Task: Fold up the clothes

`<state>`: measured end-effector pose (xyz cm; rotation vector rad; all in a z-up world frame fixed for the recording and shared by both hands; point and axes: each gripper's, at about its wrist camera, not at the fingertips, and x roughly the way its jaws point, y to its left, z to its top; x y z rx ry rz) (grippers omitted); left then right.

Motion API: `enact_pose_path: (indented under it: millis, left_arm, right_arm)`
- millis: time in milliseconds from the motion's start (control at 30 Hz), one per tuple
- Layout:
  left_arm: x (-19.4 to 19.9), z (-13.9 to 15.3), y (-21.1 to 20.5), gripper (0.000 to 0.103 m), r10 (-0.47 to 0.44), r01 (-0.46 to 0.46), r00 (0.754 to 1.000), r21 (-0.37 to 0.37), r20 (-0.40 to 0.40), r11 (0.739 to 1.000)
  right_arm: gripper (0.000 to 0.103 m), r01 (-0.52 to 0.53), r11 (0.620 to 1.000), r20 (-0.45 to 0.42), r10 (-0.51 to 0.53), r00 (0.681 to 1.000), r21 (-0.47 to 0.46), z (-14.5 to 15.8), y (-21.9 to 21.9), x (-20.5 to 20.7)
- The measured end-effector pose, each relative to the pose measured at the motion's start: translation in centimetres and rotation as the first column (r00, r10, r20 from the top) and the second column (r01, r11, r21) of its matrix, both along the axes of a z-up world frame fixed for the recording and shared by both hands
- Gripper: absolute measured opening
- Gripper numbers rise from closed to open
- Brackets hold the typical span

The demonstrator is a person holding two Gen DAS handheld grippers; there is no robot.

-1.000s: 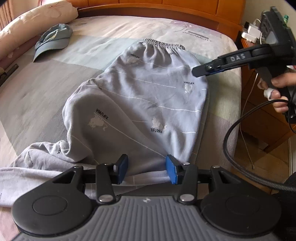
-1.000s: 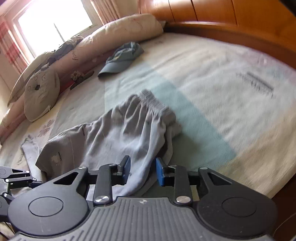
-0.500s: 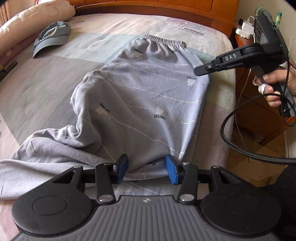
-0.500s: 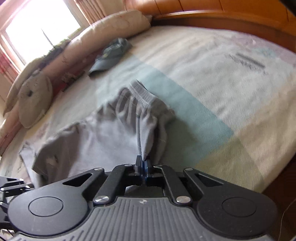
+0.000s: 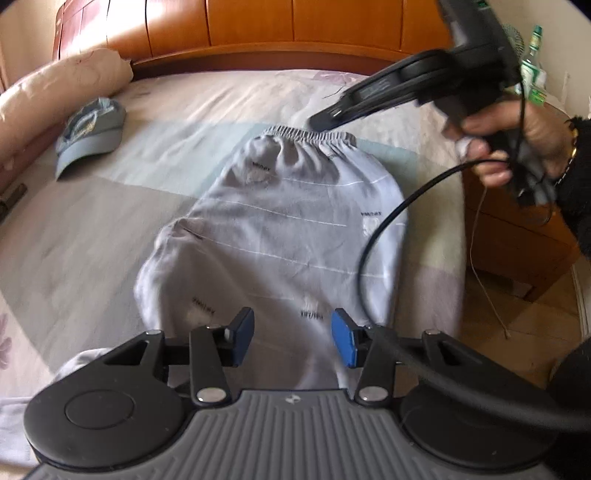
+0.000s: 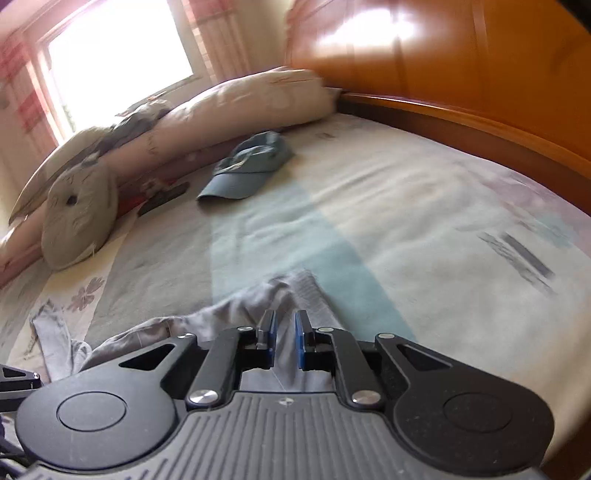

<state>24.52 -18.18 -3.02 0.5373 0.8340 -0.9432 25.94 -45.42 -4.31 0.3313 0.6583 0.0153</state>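
Observation:
Light grey trousers [image 5: 288,229] lie spread on the bed, with the elastic waistband toward the headboard and the legs trailing off to the lower left. My left gripper [image 5: 293,336] hovers over the trousers' near end, open. Cloth lies under the gap and the blue pads do not press on it. A hand [image 5: 517,140] holds my right gripper [image 5: 325,118] just above the waistband. In its own view the right gripper [image 6: 286,330] shows a narrow gap that is opening. The waistband end of the trousers [image 6: 280,291] lies below that gap and is not pinched.
A blue cap [image 5: 92,136] lies at the far left of the bed, near long pillows [image 6: 258,99]. The wooden headboard [image 5: 295,29] runs along the back. A wooden nightstand [image 5: 517,240] stands to the right. A black cable [image 5: 388,229] loops over the trousers' right side.
Half a second ago the right gripper was shut on the waistband side. Now its jaws have parted and it has lifted off toward the headboard. The trousers lie flatter and straighter than before.

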Motion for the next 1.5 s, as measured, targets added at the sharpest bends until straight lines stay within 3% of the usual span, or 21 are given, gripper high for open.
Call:
enact_pose_path:
  millis: [133,167,300,367,467,533,667,900,967,1067,1167,1267,1333,1400,1467,1500]
  left_arm:
    - [1.0,-2.1,0.7,0.051,0.101,-0.101,0.993,0.01,-0.064,0.995]
    - [1.1,-2.3,1.4,0.051,0.133,-0.133,0.988,-0.003,-0.081,0.991]
    - [0.8,-1.3,2.5,0.051,0.179,-0.179,0.981,0.008,-0.071,0.984]
    - [0.2,-0.7,2.2,0.051,0.163,-0.163,0.986,0.012,-0.032,0.987]
    - [0.5,-1.2,1.7,0.053,0.182,-0.182,0.981,0.005,-0.072,0.983]
    - [0.4,-1.6,1.5,0.053,0.195,-0.195,0.977,0.011,-0.088,0.981]
    - [0.0,-1.4,1.8,0.054,0.211,-0.211,0.972,0.017,-0.105,0.977]
    - [-0.5,1.3,5.1,0.065,0.278,-0.282,0.956,-0.028,-0.093,0.959]
    - [-0.5,1.8,6.7,0.071,0.316,-0.321,0.944,-0.044,-0.098,0.946]
    - [0.2,1.4,9.4,0.071,0.394,-0.41,0.905,-0.077,-0.161,0.909]
    - [1.1,0.2,12.2,0.071,0.484,-0.522,0.836,-0.103,-0.258,0.847]
    - [2.0,-1.7,14.3,0.071,0.534,-0.603,0.766,-0.116,-0.357,0.789]
    - [2.0,-2.2,15.3,0.072,0.519,-0.607,0.765,-0.157,-0.382,0.779]
    - [2.1,-1.9,15.4,0.072,0.512,-0.598,0.772,-0.157,-0.377,0.786]
    - [2.1,-1.4,15.5,0.072,0.519,-0.588,0.786,-0.144,-0.336,0.796]
    - [1.9,-1.1,15.8,0.072,0.526,-0.584,0.791,-0.129,-0.311,0.802]
  right_arm:
    - [0.011,0.003,0.996,-0.067,-0.009,0.998,-0.094,-2.9,0.0,2.2]
    - [0.0,0.011,0.994,-0.088,-0.02,0.996,-0.105,-3.6,-0.5,2.2]
    - [0.001,0.022,0.999,-0.085,-0.026,0.996,-0.05,-3.3,-1.8,1.3]
    - [0.02,-0.004,0.998,-0.062,0.001,0.998,-0.062,-2.1,-1.1,0.6]
    - [0.032,-0.071,0.997,-0.027,0.07,0.997,-0.03,-1.3,0.1,0.0]
    - [0.04,-0.109,0.994,-0.054,0.108,0.993,-0.022,-2.0,0.9,0.1]
    - [0.046,-0.116,0.992,-0.104,0.111,0.988,-0.043,-4.4,1.1,0.1]
    - [0.06,-0.127,0.992,-0.105,0.124,0.987,-0.021,-4.4,1.5,-0.1]
    - [0.071,-0.142,0.989,-0.104,0.138,0.985,-0.034,-4.5,1.9,-0.1]
    - [0.085,-0.172,0.983,-0.104,0.165,0.981,-0.059,-4.6,2.9,0.3]
    - [0.098,-0.202,0.973,-0.118,0.19,0.975,-0.107,-4.8,4.3,0.5]
    - [0.103,-0.22,0.96,-0.14,0.197,0.97,-0.171,-5.0,5.7,0.9]
    - [0.103,-0.228,0.944,-0.173,0.19,0.967,-0.238,-5.0,6.9,1.2]
    - [0.102,-0.234,0.929,-0.205,0.179,0.962,-0.286,-4.8,7.8,1.4]
    - [0.086,-0.238,0.927,-0.204,0.183,0.962,-0.291,-3.7,8.6,1.2]
    - [0.085,-0.243,0.927,-0.187,0.195,0.963,-0.285,-2.8,9.0,1.0]
